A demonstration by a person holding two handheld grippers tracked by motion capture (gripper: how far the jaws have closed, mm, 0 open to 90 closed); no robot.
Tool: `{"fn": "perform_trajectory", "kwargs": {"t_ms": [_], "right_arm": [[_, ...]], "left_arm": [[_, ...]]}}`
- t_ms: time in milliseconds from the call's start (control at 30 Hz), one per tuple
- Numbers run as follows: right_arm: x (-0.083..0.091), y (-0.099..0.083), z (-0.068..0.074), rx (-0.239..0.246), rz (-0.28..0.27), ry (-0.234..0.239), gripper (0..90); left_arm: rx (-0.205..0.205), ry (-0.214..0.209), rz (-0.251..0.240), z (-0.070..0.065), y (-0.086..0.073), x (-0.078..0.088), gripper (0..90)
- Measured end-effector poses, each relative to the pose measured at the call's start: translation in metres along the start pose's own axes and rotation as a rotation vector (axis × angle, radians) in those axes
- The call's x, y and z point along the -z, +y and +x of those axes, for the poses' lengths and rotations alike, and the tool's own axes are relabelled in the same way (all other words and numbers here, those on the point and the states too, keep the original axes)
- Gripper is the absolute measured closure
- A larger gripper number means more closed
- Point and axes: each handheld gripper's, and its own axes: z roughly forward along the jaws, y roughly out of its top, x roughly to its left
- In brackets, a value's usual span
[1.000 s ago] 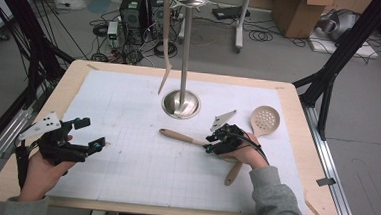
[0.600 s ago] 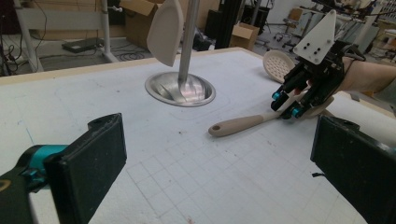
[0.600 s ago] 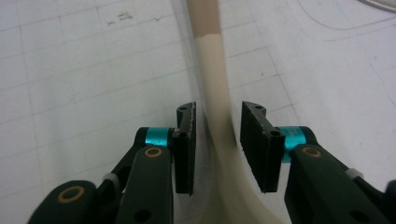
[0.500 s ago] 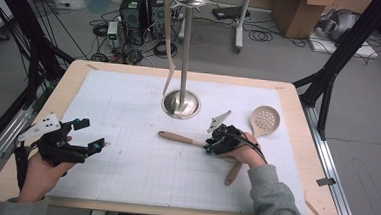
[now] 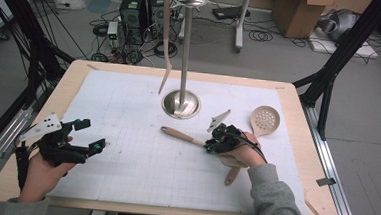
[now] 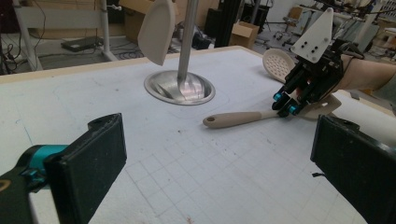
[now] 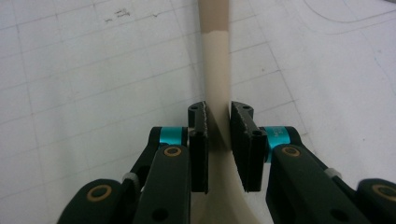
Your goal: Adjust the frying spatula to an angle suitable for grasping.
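Left gripper (image 6: 215, 163) agape, right gripper (image 6: 286, 103) on spatula (image 6: 238, 118)

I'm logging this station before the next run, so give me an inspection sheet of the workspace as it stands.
Surface: wooden table under a white gridded mat, faint marks on it.
Job's things: beige spatula lies flat on the mat near the metal stand; a pale utensil hangs from the stand.
Clutter: slotted spoon lying beside the right hand.
Grippers: right gripper has just been closing, jaws either side of the spatula's neck, pads about touching; left gripper open, holding nothing.
Cables: a black cable trails from the left gripper.
Surroundings: floor behind holds cardboard boxes, computer units and loose wiring.
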Motion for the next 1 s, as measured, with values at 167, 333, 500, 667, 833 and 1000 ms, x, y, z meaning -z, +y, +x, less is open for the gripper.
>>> {"fn": "perform_trajectory", "kwargs": {"t_ms": [167, 333, 500, 667, 833, 1000], "right_arm": [[0.001, -0.001, 0.000, -0.021, -0.004, 0.014, 77.8], [0.007, -0.001, -0.001, -0.039, -0.047, 0.024, 77.8], [0.018, -0.003, -0.001, -0.051, -0.096, 0.022, 77.8], [0.030, -0.007, -0.003, -0.074, -0.166, 0.032, 77.8], [0.043, -0.012, -0.006, -0.110, -0.245, 0.047, 77.8], [0.053, -0.017, -0.008, -0.127, -0.285, 0.050, 77.8]], "left_arm": [[0.003, 0.001, 0.000, 0.000, 0.000, 0.000, 3.9], [-0.001, 0.002, 0.001, 0.000, 0.000, 0.001, 3.9], [-0.001, 0.001, -0.004, -0.001, 0.001, 0.001, 3.9], [-0.004, 0.001, -0.005, -0.001, 0.002, 0.002, 3.9], [-0.005, 0.000, -0.005, -0.001, 0.002, 0.002, 3.9], [-0.004, 0.000, -0.006, -0.001, 0.002, 0.002, 3.9]]}}
